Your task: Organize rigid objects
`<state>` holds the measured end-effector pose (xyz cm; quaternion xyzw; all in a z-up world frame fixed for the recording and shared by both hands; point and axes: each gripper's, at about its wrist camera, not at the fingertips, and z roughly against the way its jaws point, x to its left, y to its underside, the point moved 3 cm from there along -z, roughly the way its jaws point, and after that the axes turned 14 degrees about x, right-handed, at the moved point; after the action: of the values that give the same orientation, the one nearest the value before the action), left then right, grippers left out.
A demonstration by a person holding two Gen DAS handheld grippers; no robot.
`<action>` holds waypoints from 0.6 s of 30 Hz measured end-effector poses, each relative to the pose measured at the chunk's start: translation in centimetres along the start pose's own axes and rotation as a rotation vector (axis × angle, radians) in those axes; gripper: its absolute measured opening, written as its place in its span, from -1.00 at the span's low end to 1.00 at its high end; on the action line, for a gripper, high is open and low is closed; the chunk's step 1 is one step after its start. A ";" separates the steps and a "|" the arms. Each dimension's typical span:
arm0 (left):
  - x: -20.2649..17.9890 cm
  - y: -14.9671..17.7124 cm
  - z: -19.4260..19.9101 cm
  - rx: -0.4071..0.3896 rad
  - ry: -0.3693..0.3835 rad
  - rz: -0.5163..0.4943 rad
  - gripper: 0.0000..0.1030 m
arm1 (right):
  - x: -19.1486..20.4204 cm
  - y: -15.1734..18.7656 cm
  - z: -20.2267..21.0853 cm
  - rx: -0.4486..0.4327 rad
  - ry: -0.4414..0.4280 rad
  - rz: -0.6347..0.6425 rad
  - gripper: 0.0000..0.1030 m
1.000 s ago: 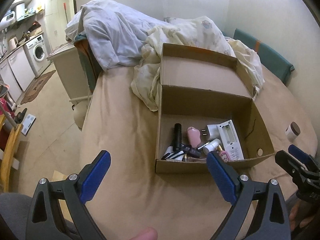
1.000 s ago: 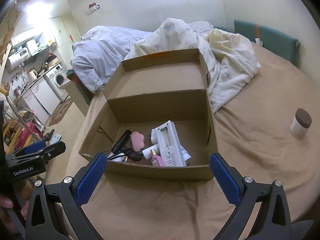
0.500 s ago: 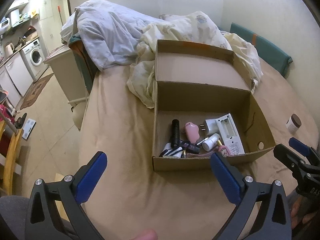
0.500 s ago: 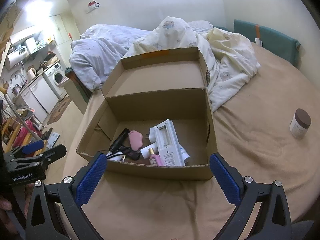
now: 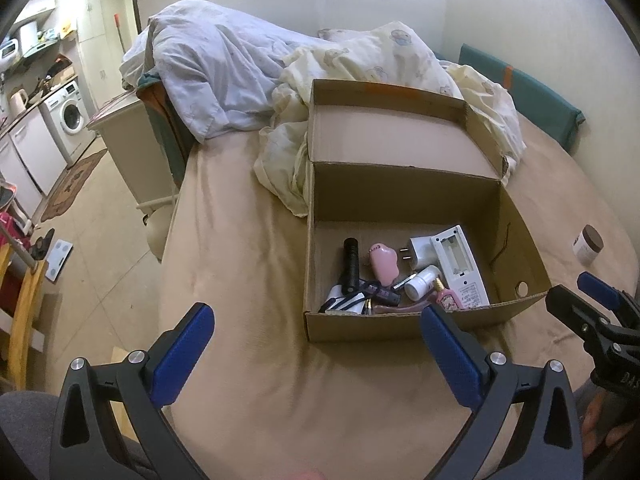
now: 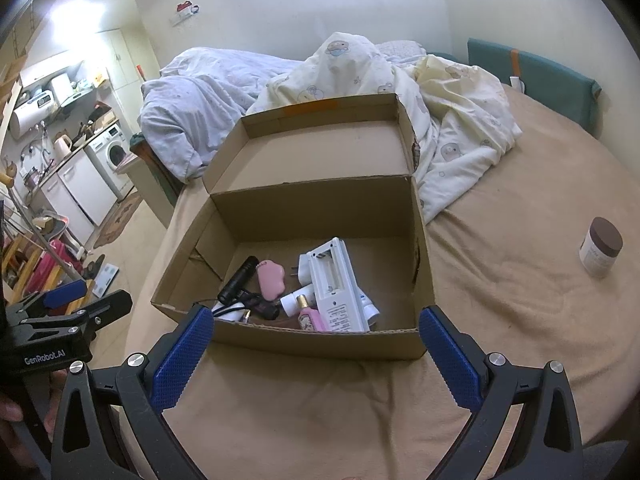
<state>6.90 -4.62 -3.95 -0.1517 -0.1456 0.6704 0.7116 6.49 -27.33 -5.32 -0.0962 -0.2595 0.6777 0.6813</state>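
An open cardboard box (image 5: pixel 404 324) sits on a bed covered with a tan sheet (image 5: pixel 240 264), its lid flap folded back toward a heap of bedding: a cream quilt (image 5: pixel 384 60) and a pale blue duvet (image 5: pixel 208 72). Inside the box, gathered toward the near wall, lie a black flashlight (image 5: pixel 351 264), a pink fan-shaped gadget (image 5: pixel 383 261), a white plug adapter (image 5: pixel 420 252), a white remote control (image 5: pixel 460 268) face down with its battery bay uncovered, a small white bottle (image 5: pixel 420 285) and a little pink perfume bottle (image 5: pixel 446 299); the rest of the pile is too jumbled to name. Outside the box, well apart to its right, a small jar with a brown lid (image 6: pixel 600 251) stands upright on the sheet. The left gripper (image 5: pixel 316 344) hovers just short of the box's near left corner, its blue-padded fingers (image 5: pixel 182 354) spread wide with nothing between them. The right gripper (image 6: pixel 314 354) hangs in front of the box's near wall, equally wide and empty, its fingertips (image 6: pixel 452 354) roughly framing the box's width. Each gripper shows at the edge of the other's view. A washing machine (image 6: pixel 114 154) stands in the kitchen area beyond the bed.
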 end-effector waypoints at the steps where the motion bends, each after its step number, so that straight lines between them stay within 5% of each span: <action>1: 0.0 0.0 0.0 0.000 0.000 0.002 0.99 | 0.0 0.0 0.0 0.000 0.000 0.000 1.00; 18: 0.0 0.1 -0.1 0.005 0.001 -0.001 0.99 | -0.1 -0.1 0.0 0.003 0.002 0.001 1.00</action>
<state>6.85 -4.65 -4.13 -0.1502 -0.1436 0.6703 0.7124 6.56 -27.41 -5.32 -0.0960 -0.2578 0.6782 0.6815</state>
